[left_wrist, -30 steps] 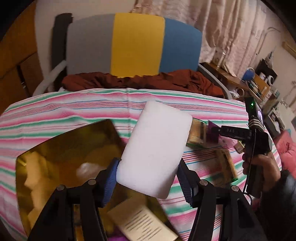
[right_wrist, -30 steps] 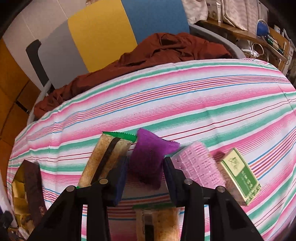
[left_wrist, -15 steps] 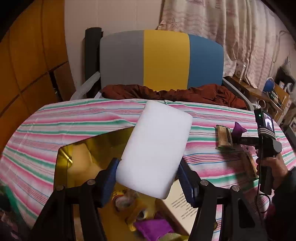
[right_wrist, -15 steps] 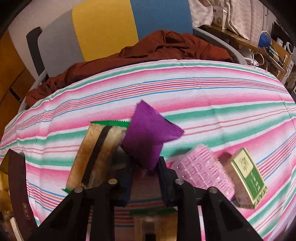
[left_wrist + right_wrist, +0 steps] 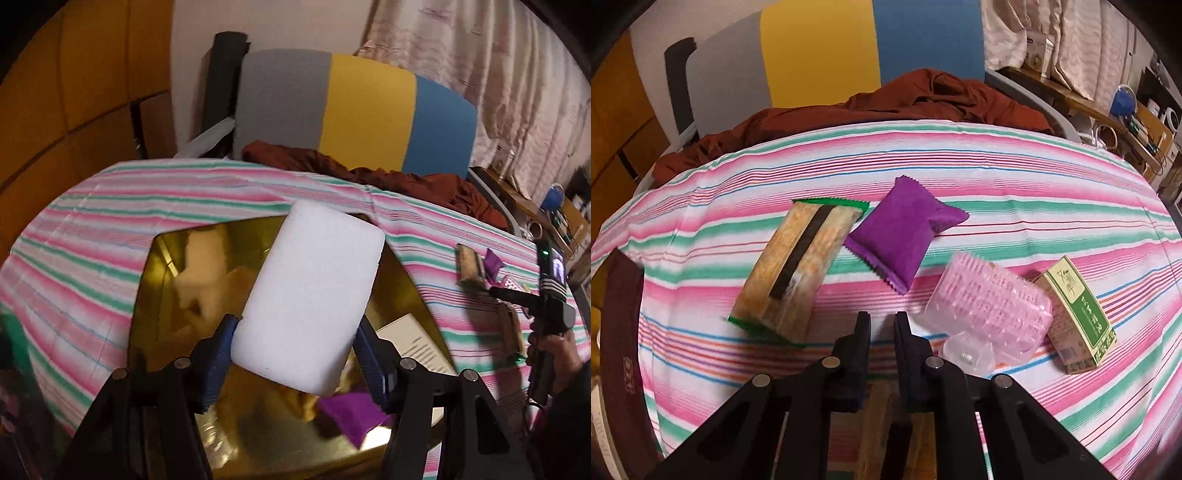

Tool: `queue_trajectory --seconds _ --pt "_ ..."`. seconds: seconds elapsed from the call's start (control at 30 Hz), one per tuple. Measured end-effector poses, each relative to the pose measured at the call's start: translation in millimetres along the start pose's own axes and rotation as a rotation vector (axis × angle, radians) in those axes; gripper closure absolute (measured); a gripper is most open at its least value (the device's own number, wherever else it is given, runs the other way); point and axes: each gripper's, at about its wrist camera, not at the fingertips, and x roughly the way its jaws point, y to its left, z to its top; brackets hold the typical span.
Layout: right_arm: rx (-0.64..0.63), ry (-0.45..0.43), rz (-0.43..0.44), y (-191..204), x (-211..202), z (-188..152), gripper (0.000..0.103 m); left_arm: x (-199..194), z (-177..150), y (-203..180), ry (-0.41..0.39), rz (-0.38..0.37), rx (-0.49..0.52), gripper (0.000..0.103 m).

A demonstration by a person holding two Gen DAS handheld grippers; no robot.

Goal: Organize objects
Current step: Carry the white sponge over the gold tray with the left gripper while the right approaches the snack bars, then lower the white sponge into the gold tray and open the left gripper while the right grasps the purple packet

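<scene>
My left gripper (image 5: 295, 325) is shut on a white foam block (image 5: 310, 295), held tilted over an open gold box (image 5: 166, 280). Inside the box lie a purple packet (image 5: 351, 413) and a white printed card (image 5: 417, 343). My right gripper (image 5: 882, 317) is shut with nothing between its fingers, just above the striped cloth. Beyond its tips lies another purple packet (image 5: 905, 236), apart from them. A cracker pack with green ends (image 5: 798, 269) lies to its left. A pink clear plastic case (image 5: 990, 306) and a green-and-tan box (image 5: 1078, 314) lie to its right.
A second cracker pack (image 5: 879, 424) lies under the right gripper's body. A dark brown box lid (image 5: 620, 332) stands at the left edge. Behind the table is a grey, yellow and blue chair (image 5: 354, 110) with a rust-coloured cloth (image 5: 369, 173). A hand (image 5: 554, 354) holds the right gripper.
The left gripper carried the white block leftwards over the gold box. The right gripper's jaws closed; the purple packet that stood between them now lies flat ahead of the tips.
</scene>
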Motion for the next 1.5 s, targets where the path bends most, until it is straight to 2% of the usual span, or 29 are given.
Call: queue_trajectory --seconds 0.23,0.53,0.7,0.77,0.93,0.97,1.0,1.03,1.17,1.27,1.37,1.5 --pt "-0.089 -0.065 0.037 29.3 -24.4 -23.4 0.092 5.1 -18.1 25.0 0.021 0.033 -0.062 0.04" --pt "-0.252 -0.125 0.138 87.2 -56.8 -74.0 0.092 8.1 -34.6 36.5 0.02 0.063 -0.076 0.04" --pt "-0.208 -0.129 0.192 84.1 -68.3 -91.6 0.092 7.0 -35.5 39.1 0.017 0.052 -0.08 0.04" --pt "-0.195 -0.12 0.18 79.2 -68.1 -92.8 0.092 6.1 -34.7 38.7 0.013 0.048 -0.081 0.04" --pt "-0.084 -0.122 0.149 59.0 -70.5 -64.9 0.092 5.5 -35.4 38.7 0.01 0.038 -0.081 0.04" --pt "-0.045 -0.127 0.154 49.7 -69.4 -54.1 0.09 5.9 -35.0 38.9 0.01 0.034 -0.082 0.04" --pt "-0.005 -0.127 0.152 40.4 -66.5 -44.2 0.081 6.2 -34.5 39.1 0.011 0.03 -0.084 0.04" --pt "0.042 -0.123 0.134 29.5 -60.8 -32.1 0.077 6.1 -33.9 39.3 0.008 0.027 -0.084 0.04" --pt "0.21 -0.095 0.103 -12.4 -34.2 5.1 0.076 8.7 -32.3 40.4 0.006 0.028 -0.083 0.04" --pt "0.305 -0.06 0.125 -31.6 -12.0 23.6 0.068 12.4 -31.3 42.0 0.012 0.029 -0.084 0.039" --pt "0.378 -0.03 0.165 -41.1 6.1 36.2 0.064 15.2 -29.5 44.3 0.021 0.026 -0.093 0.039" --pt "0.404 -0.03 0.142 -41.8 18.7 52.0 0.06 17.2 -26.1 47.3 0.022 0.024 -0.105 0.039"
